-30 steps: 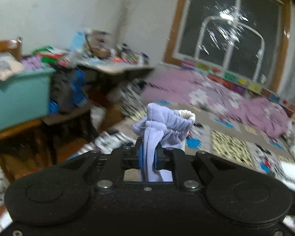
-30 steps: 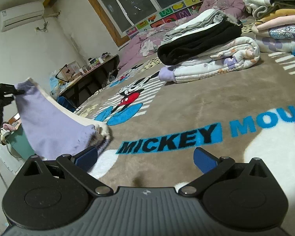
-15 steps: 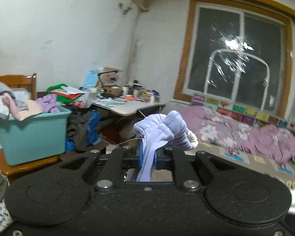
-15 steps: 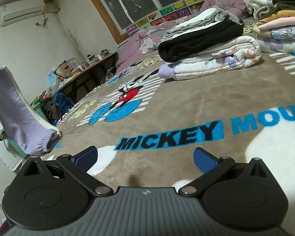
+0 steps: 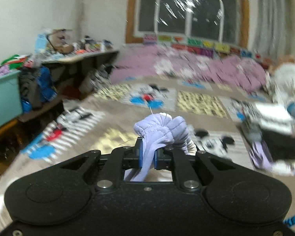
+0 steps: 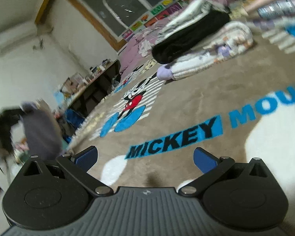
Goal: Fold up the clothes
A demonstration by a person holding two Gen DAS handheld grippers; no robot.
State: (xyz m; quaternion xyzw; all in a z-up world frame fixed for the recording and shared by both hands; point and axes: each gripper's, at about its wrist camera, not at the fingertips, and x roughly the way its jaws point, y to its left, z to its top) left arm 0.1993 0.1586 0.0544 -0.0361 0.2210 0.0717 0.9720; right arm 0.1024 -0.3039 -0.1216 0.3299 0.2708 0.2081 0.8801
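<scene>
My left gripper [image 5: 147, 155] is shut on a lilac garment [image 5: 159, 131], pinched at its gathered elastic band, which bunches up above the blue pads. The same lilac garment [image 6: 40, 131] hangs blurred at the left edge of the right wrist view, off the side of the bed. My right gripper [image 6: 145, 158] stands open low over the brown Mickey Mouse blanket [image 6: 186, 102], with nothing between its fingers.
Folded clothes [image 6: 196, 37], black on white and floral, are stacked at the far right of the bed. A pink quilt [image 5: 186, 66] lies under the window. Beside the bed stand a cluttered desk [image 5: 78, 53] and a teal bin [image 5: 4, 100].
The left gripper has swung with the lilac garment from facing the room's corner to over the bed, lower than before. The garment no longer trails on the blanket. The right gripper rolled slightly.
</scene>
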